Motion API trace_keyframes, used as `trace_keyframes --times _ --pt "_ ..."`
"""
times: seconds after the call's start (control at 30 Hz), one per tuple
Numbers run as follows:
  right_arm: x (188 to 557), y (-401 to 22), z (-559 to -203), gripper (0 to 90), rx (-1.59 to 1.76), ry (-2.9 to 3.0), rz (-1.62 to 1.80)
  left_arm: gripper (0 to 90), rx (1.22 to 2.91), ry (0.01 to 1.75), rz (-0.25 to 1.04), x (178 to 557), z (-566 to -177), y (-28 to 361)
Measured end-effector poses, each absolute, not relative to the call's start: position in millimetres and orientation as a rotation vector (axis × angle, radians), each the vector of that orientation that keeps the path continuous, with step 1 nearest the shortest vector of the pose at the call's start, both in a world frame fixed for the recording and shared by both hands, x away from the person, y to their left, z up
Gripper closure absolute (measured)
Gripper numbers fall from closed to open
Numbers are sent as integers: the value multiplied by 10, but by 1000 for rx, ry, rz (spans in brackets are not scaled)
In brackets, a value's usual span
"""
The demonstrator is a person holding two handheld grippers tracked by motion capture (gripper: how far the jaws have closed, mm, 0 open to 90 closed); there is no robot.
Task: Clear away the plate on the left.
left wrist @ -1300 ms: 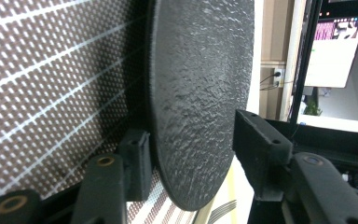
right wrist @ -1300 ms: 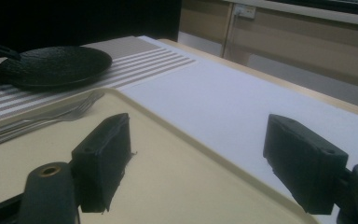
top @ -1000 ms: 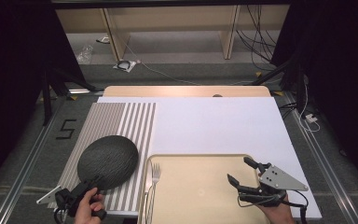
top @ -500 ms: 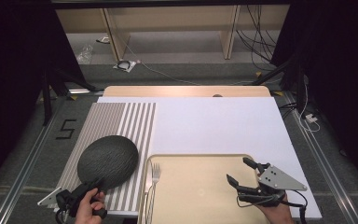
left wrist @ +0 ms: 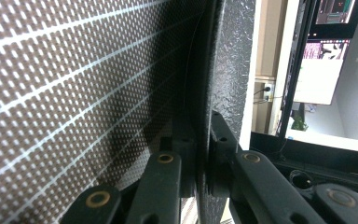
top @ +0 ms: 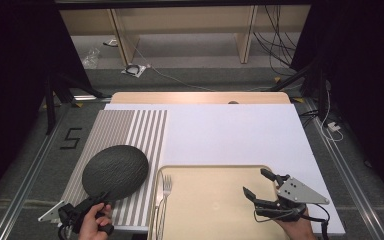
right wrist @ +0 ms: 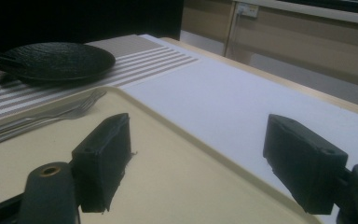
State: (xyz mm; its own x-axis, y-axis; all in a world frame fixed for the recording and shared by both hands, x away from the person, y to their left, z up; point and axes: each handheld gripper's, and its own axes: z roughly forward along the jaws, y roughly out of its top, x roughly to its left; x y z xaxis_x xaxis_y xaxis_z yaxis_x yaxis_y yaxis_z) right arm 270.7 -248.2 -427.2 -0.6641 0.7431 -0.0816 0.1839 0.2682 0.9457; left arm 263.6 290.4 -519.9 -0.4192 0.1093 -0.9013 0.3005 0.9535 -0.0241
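My left gripper (top: 99,196), jaws just closed on the round black textured plate's (top: 115,171) rim, should lift it level.

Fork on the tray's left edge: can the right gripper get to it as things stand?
Probably yes. The right gripper hovers open over the beige tray, and bare tray surface lies between it and the fork. The left gripper is clamped on the black plate, off the tray.
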Motion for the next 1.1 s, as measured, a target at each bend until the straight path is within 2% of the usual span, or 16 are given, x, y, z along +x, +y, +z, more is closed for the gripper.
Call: trace_keyframes --times 0.4,1.1 --pt "2705 -2489 -4268 240 836 2018 1405 845 280 1997 -275 2632 -5202 2920" --pt "2704 -2489 -4268 241 832 2020 1404 839 373 1912 -377 2632 -5135 2785"
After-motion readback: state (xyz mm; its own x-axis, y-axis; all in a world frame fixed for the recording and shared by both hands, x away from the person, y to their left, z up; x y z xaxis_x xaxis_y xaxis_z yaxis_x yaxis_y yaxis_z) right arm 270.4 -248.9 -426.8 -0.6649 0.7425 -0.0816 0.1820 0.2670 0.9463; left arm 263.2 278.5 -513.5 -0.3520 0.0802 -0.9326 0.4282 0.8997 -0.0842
